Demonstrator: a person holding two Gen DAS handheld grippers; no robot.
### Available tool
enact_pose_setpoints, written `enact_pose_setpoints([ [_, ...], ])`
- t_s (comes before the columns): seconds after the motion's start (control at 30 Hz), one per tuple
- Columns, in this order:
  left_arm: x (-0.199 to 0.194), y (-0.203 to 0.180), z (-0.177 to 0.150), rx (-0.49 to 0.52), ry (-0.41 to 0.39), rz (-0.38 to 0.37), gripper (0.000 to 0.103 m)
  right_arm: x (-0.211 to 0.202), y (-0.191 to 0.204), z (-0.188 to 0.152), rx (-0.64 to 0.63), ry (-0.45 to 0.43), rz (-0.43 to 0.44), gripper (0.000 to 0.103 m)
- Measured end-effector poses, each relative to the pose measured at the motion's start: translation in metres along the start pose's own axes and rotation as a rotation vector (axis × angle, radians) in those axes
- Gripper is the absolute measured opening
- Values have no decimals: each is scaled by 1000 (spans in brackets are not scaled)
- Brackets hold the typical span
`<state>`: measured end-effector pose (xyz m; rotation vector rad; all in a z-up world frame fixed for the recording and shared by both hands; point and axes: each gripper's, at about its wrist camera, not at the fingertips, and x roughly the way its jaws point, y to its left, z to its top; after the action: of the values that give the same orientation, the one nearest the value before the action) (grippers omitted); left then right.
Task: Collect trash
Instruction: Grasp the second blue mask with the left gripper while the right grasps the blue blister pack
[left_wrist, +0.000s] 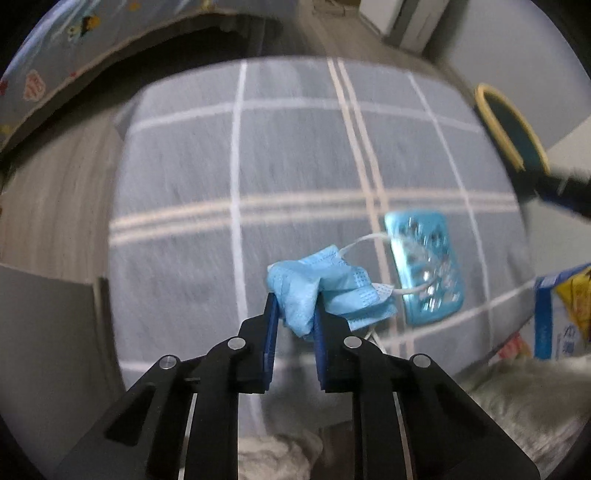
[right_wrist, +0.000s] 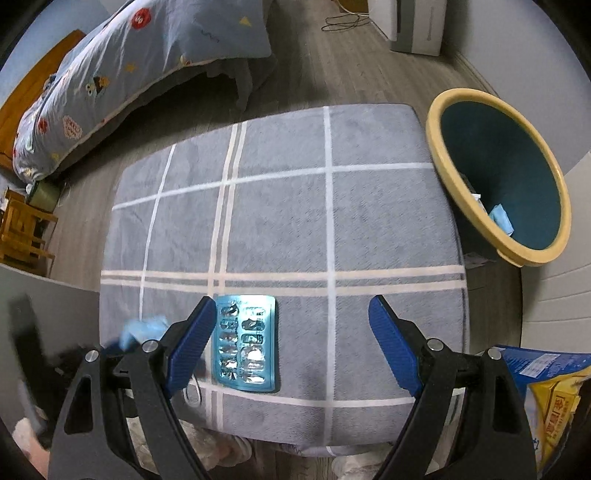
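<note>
Now the crumpled face mask is clamped by the left gripper; right gripper fingers are spread over the blister pack.

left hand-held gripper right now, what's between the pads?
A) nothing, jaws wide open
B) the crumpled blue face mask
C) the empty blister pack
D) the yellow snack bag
B: in the left wrist view the left hand-held gripper is pinched on the crumpled blue face mask, while the blister pack lies beside it on the grey checked mat.
</note>
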<state>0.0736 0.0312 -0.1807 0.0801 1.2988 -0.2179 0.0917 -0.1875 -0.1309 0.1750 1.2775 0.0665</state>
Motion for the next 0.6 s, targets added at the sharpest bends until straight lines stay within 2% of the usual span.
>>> enact_pose_setpoints([
  [0.27, -18, 23, 36, -2, -72, 25, 19, 29, 24, -18, -27, 43, 0, 83],
  [0.47, -9, 42, 36, -92, -57, -22, 19, 70, 56, -37, -105, 141, -22, 83],
  [0.6, -10, 50, 34, -118, -62, -30, 19, 82, 65, -39, -120, 150, -50, 84],
])
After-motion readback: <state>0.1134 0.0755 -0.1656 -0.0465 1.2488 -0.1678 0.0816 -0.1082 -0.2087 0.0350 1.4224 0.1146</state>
